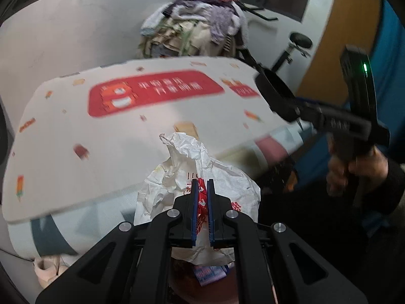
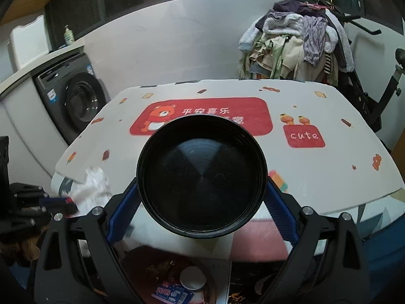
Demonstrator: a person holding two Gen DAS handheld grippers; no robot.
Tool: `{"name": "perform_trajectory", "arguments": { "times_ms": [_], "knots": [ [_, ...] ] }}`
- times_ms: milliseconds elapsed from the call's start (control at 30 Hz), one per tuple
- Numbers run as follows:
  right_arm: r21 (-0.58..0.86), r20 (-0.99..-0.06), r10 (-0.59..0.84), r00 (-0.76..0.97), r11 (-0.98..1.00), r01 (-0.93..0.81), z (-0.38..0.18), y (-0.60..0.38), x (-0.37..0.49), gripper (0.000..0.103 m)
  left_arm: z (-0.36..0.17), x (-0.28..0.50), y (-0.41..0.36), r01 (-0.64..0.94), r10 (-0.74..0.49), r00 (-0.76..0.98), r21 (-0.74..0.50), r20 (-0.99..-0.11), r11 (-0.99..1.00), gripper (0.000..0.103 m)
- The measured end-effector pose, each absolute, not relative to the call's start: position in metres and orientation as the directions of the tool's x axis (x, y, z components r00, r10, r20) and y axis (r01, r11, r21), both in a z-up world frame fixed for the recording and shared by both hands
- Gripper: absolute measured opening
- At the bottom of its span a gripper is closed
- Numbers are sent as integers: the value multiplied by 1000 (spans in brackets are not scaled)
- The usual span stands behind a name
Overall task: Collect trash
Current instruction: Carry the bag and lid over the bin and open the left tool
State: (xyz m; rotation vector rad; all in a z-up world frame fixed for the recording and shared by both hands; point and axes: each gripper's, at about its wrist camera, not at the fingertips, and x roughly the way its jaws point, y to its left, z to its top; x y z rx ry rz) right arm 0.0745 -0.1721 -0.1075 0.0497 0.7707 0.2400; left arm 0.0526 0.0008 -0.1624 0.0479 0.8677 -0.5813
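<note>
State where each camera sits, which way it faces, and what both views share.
Left wrist: on the left tool, aimed down-forward at its crumpled paper bag; a hand shows at right.
Right wrist: on the right tool, facing the black bowl it holds; no hand visible.
Shared: printed table, clothes pile, both tools.

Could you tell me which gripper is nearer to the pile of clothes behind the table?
Right, as far as the views show. The right gripper, clamping a black bowl, reaches toward the table's far corner below the pile of clothes. The left gripper, pinching a crumpled paper bag, sits at the near edge.
</note>
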Motion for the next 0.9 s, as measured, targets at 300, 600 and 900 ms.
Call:
{"name": "perform_trajectory", "arguments": {
  "times_ms": [300, 600, 900],
  "knots": [
    [150, -695, 239, 678, 971, -189, -121, -178, 31, 91, -207, 14, -19, 542, -466, 415, -199, -781, 816, 7],
    [190, -709, 253, 658, 967, -168, -134, -184, 16, 91, -210, 4, -24, 568, -495, 395, -218, -773, 794, 62],
    [182, -759, 275, 590, 960, -213, -163, -165, 13, 91, -175, 4, 3, 471, -436, 554, -165, -709, 867, 96]
  ]
}}
